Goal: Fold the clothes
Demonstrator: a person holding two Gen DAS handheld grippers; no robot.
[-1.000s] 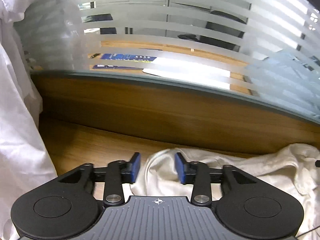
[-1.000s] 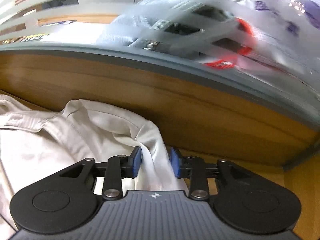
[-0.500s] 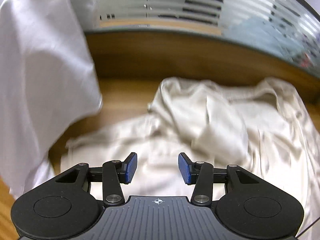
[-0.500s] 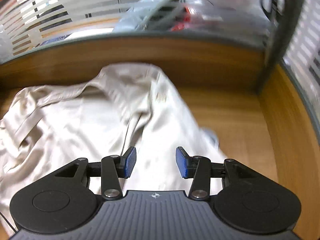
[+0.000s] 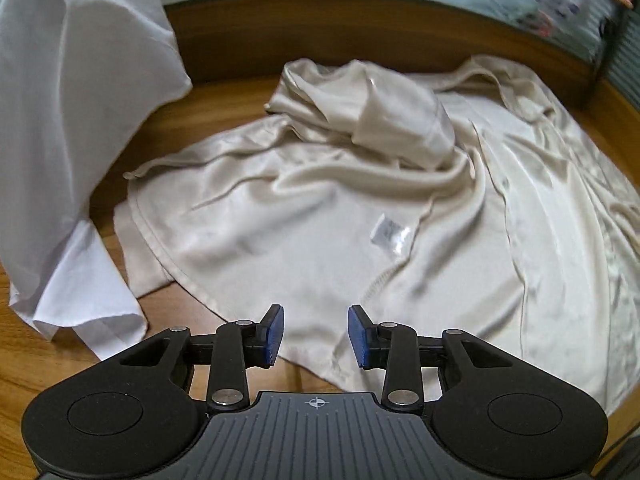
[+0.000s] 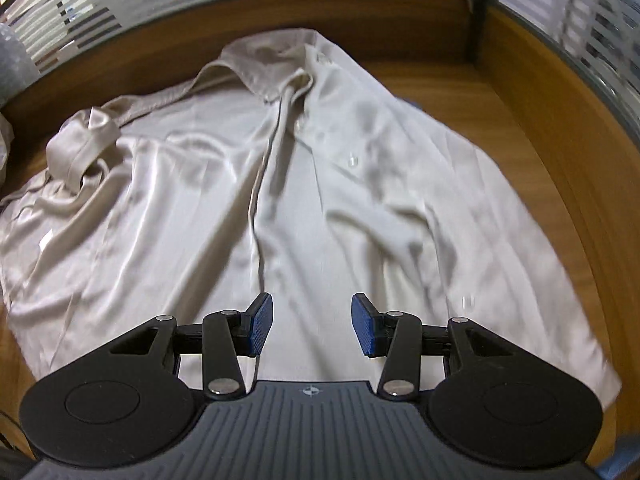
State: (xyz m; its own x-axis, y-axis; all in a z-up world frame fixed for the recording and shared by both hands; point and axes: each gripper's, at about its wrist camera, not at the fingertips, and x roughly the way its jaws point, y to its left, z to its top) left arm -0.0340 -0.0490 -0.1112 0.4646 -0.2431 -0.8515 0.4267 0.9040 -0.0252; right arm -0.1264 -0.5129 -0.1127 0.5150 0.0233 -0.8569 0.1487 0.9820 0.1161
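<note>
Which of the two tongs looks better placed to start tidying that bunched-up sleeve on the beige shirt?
Left, probably. Its open tongs hang over the shirt's lower hem, with the crumpled sleeve straight ahead. From the right tongs, also open and empty, that sleeve lies far off to the side.

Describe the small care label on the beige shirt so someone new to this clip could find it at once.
On the wooden desk, right of the white cloth, a crumpled beige shirt lies spread. The care label sits mid-fabric beside a stitched seam: a small, shiny, translucent white rectangle, unlike the matte beige around it.
</note>
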